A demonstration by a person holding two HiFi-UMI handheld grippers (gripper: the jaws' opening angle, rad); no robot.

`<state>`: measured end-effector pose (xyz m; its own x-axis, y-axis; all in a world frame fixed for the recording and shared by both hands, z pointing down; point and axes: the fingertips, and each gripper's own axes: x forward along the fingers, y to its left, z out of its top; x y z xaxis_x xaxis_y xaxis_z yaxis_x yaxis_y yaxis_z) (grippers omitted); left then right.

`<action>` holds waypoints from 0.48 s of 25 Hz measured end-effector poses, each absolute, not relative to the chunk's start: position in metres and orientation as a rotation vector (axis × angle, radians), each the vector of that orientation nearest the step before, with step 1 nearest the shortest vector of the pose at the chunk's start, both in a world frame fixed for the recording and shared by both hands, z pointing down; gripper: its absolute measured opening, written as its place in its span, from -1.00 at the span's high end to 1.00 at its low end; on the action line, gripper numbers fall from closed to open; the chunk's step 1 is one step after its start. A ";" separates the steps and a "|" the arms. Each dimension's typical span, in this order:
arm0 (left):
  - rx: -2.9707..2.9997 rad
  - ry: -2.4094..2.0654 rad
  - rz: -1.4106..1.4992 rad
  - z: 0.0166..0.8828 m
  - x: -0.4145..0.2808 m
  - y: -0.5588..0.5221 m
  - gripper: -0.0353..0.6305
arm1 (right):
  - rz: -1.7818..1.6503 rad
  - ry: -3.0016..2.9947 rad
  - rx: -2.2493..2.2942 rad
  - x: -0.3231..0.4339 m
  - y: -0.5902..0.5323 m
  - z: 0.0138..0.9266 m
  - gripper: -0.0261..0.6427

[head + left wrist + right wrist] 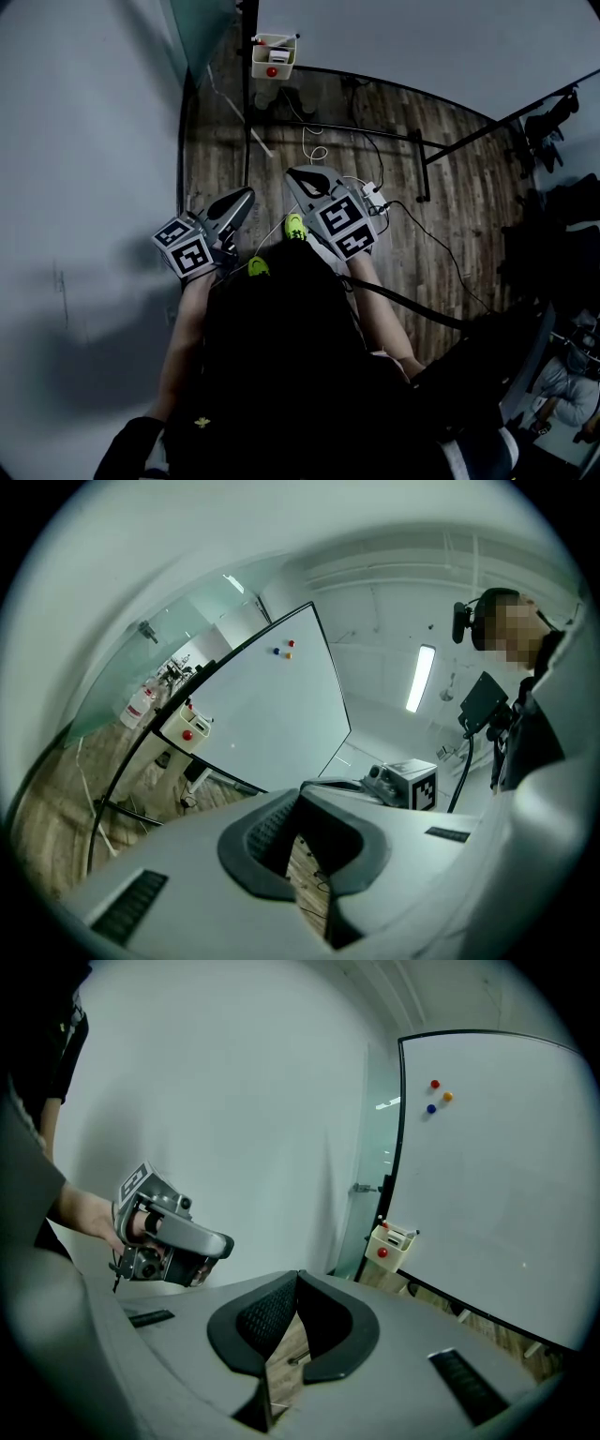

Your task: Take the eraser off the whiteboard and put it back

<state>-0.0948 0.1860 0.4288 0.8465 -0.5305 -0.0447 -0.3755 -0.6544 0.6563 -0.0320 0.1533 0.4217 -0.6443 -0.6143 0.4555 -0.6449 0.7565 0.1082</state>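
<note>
Your left gripper and your right gripper both have the fingers pressed together, with nothing between them. A small cream box hangs at the lower corner of the whiteboard. Its contents are too small to pick out the eraser or its long axis.

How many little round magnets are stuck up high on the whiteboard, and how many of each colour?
Red magnet: 1
Orange magnet: 1
Blue magnet: 1
Total: 3
</note>
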 end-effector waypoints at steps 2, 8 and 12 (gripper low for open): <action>2.360 -0.659 -0.307 0.429 -0.093 0.182 0.89 | 0.094 -2.483 0.951 -0.031 0.149 0.424 0.92; 2.356 -0.689 -0.296 0.432 -0.090 0.167 0.89 | 0.095 -2.510 0.917 -0.033 0.130 0.428 0.92; 2.352 -0.711 -0.292 0.430 -0.086 0.150 0.89 | 0.089 -2.535 0.896 -0.033 0.110 0.424 0.92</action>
<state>-0.0859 0.1498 0.4295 0.8276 -0.5608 -0.0228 -0.4146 -0.6382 0.6486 -0.0331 0.1098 0.4237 -0.6888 -0.5820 0.4322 -0.6108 0.7871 0.0865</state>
